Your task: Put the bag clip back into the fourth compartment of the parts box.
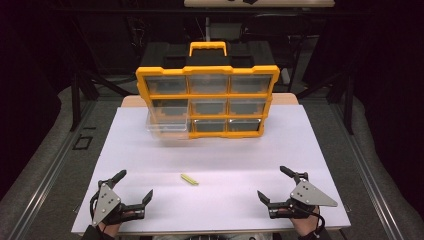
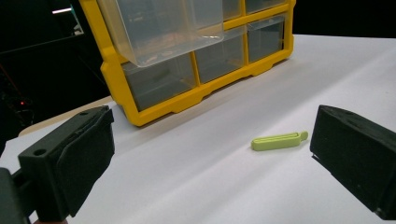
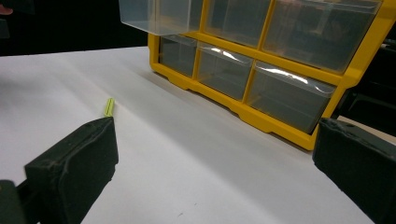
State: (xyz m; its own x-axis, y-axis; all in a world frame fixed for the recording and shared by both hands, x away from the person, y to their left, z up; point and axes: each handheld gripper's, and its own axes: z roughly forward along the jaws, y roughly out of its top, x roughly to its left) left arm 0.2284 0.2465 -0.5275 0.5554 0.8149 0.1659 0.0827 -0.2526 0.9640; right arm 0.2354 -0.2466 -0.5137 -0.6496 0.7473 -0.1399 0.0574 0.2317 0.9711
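Both tongs, left [image 1: 134, 186] and right [image 1: 270, 184], are resting open at the frame's bottom; the green clip [image 1: 189, 179] is lying between them on the table [image 1: 225, 150].

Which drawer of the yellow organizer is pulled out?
The bottom-left drawer: it juts forward from the yellow organizer, while the other eight sit flush.
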